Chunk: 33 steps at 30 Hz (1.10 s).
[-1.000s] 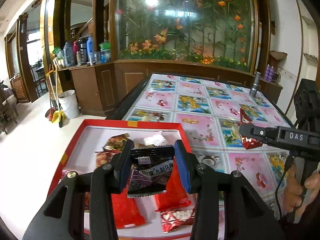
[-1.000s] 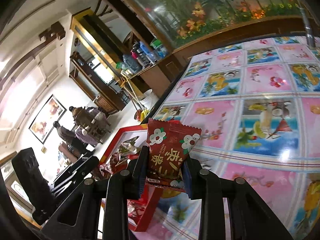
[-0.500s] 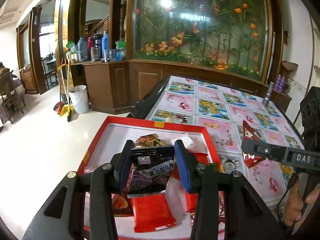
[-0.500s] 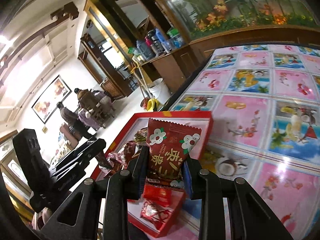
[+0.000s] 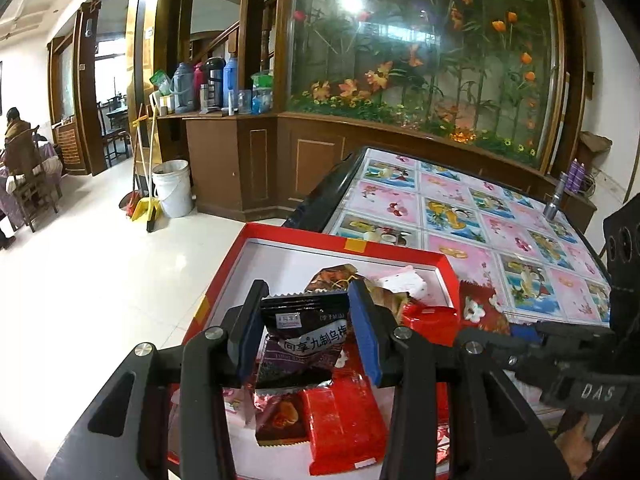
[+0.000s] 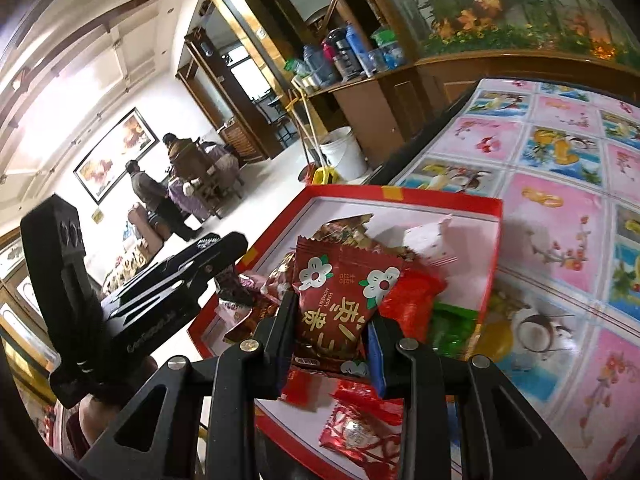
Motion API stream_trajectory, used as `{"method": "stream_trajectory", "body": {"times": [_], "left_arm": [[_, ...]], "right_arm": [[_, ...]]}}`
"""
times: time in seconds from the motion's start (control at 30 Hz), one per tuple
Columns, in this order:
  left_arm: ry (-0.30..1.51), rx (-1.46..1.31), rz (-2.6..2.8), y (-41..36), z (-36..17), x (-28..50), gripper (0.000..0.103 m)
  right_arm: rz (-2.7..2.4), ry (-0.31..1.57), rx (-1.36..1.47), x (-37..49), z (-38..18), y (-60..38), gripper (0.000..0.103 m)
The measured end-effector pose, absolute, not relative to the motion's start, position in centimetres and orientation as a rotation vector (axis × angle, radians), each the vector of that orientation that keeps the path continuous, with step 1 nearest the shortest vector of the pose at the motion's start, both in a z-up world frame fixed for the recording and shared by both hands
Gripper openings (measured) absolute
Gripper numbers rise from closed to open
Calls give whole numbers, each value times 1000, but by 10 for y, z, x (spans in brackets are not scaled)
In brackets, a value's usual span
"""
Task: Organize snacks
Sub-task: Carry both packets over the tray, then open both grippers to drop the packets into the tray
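Observation:
A red-rimmed box (image 5: 336, 241) with a white floor holds several wrapped snacks at the table's near left corner; it also shows in the right wrist view (image 6: 440, 196). My left gripper (image 5: 306, 334) is shut on a black and purple snack packet (image 5: 304, 338) and holds it over the box. My right gripper (image 6: 332, 340) is shut on a dark red packet with white flowers (image 6: 340, 300), over the box's near right part. The right gripper (image 5: 560, 356) reaches in from the right in the left wrist view. The left gripper (image 6: 168, 284) shows at left in the right wrist view.
The table (image 5: 500, 224) has a pink and blue picture cloth. A small grey bottle (image 5: 554, 204) stands at its far right edge. A wooden cabinet (image 5: 240, 160), a white bucket (image 5: 172, 188) and brooms stand beyond the table's left side. People sit at far left (image 6: 176, 184).
Both grippers have moved left over the red box, each still holding its packet. The right gripper has come down closer to the snacks in the box.

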<state>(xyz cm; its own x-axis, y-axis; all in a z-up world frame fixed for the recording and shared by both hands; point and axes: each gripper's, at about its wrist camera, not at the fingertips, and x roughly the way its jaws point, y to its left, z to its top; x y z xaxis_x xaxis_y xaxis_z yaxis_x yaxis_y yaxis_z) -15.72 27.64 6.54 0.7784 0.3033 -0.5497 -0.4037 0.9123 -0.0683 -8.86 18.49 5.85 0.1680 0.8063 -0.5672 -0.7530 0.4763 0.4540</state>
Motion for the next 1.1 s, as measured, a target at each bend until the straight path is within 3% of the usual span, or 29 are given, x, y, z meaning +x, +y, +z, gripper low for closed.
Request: {"method": "stream_trajectory", "body": {"times": [1.1], "left_arm": [[697,-189,425,300,25,-123,40]], "right_arm": [[1088,922,-11,-53,24,240,32]]}}
